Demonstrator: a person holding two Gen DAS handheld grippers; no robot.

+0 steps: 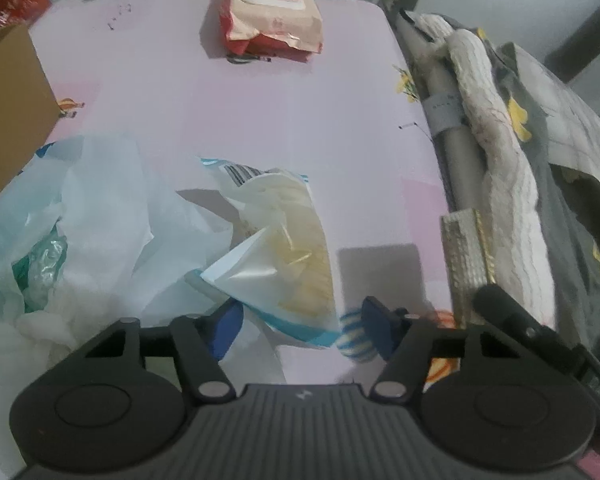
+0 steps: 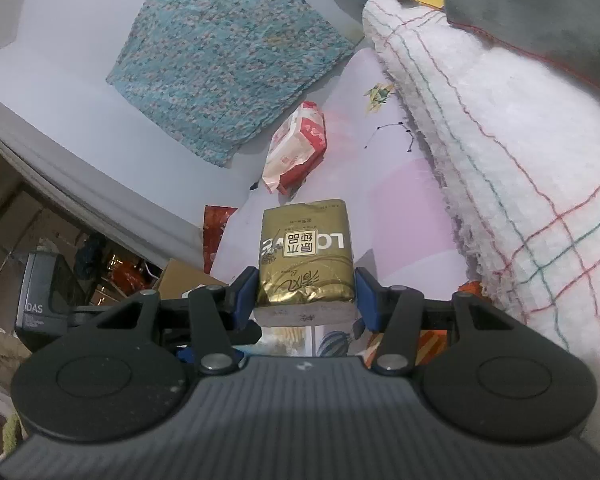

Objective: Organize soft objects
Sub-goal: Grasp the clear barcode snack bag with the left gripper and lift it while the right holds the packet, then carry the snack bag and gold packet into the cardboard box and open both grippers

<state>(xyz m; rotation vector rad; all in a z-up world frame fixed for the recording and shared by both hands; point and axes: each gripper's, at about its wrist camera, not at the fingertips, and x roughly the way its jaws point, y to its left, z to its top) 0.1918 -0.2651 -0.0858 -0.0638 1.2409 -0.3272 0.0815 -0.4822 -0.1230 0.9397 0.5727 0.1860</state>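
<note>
My right gripper point(image 2: 306, 294) is shut on a gold tissue pack point(image 2: 306, 256) and holds it above the pink bed sheet point(image 2: 400, 208). A red and pink wet-wipe pack point(image 2: 296, 148) lies further ahead; it also shows at the far end of the sheet in the left wrist view point(image 1: 272, 12). My left gripper point(image 1: 300, 326) is open, its jaws either side of a clear blue-edged bag of yellowish pads point(image 1: 284, 248). A white plastic bag point(image 1: 84, 224) lies crumpled to the left. The gold pack and the right gripper show at the right edge point(image 1: 466, 264).
A white quilted blanket point(image 2: 500, 152) and grey bedding point(image 1: 560, 128) are piled along the right. A cardboard box point(image 1: 8, 112) stands left of the sheet. A blue floral cloth point(image 2: 228, 56) hangs on the wall. Clutter and boxes point(image 2: 40, 280) sit lower left.
</note>
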